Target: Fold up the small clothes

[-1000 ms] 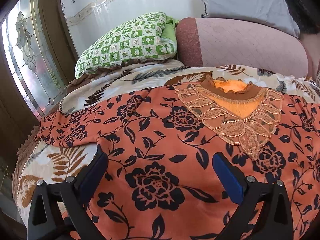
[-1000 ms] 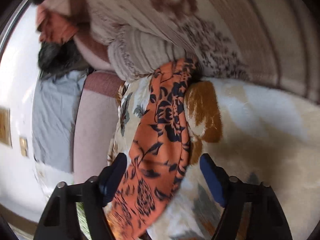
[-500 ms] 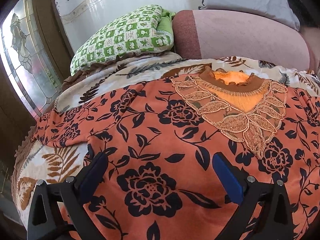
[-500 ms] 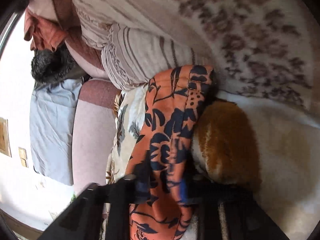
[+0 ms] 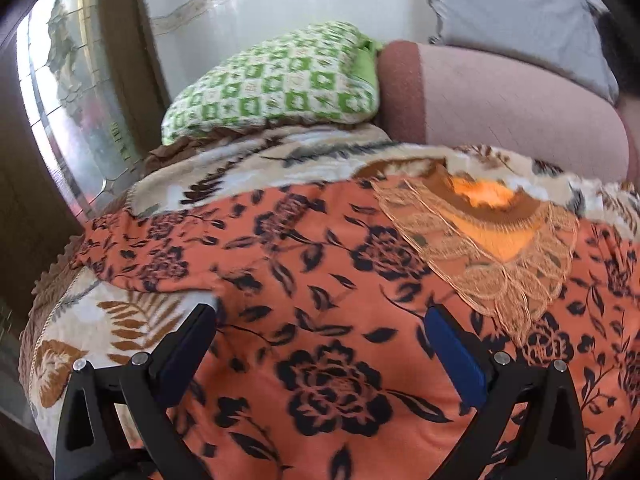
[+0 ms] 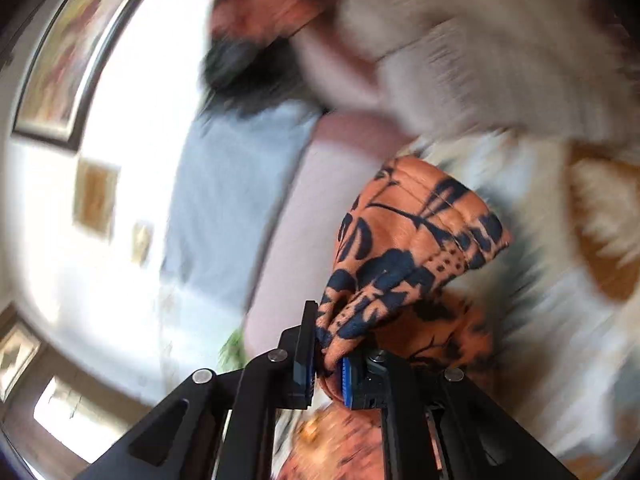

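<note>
An orange top with dark blue flowers and a lace neckline lies spread flat on a leaf-patterned blanket. Its left sleeve stretches out to the left. My left gripper hovers open over the top's lower left part, blue pads wide apart, nothing between them. In the right wrist view my right gripper is shut on the other sleeve, which hangs lifted off the blanket in a bunched fold. That view is blurred by motion.
A green checked pillow, a pink bolster and a grey pillow lie behind the top against a white wall. A glass-paned door stands at the left. A person's upper body shows blurred beyond the right gripper.
My right gripper closed on the sleeve, then lifted it off the blanket and swung it. The left gripper stayed open and drifted slightly over the top.
</note>
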Tool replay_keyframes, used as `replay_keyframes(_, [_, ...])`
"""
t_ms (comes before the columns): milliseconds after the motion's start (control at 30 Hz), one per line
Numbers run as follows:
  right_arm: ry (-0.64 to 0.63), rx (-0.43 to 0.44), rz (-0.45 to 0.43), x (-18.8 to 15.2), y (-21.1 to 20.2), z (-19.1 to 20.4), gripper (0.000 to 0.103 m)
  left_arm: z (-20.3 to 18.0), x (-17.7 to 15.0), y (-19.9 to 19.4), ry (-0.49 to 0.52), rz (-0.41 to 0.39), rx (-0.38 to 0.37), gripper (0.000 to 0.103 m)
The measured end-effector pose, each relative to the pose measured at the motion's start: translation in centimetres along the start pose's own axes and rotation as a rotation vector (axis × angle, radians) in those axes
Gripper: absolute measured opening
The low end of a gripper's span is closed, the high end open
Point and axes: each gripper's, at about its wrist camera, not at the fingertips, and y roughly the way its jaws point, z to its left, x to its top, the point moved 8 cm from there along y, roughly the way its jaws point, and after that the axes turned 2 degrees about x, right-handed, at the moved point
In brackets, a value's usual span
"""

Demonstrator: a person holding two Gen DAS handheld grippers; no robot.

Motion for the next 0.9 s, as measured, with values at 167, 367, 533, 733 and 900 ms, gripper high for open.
replay_keyframes(167, [-0.125,0.077,0.184,-10.7,5.7,8.9,0.010,4.9,1.6,-0.6,-0.100,-0.001,0.040,0.103])
replay_keyframes(367, [-0.279,-0.016,0.483,-28.1,14.0,11.3,0.016,10.9,2.2,-0.5,-0.216,0.020,0.070,0.103])
replay_keyframes(533, [-0.495,-0.220,0.796,-42.0,19.4,7.1,0.055,14.5,1.8,0.5,-0.260,0.054,0.087,0.103])
replay_keyframes(733, [-0.544,-0.130,0.764,-42.1,15.8,7.5,0.071,14.9,1.4,1.5,-0.317,0.104,-0.019,0.103])
replay_keyframes(900, [-0.534,-0.134,0.553,-35.0,10.8,7.5,0.071,10.5,1.3,1.5,-0.305,0.136,-0.215,0.103])
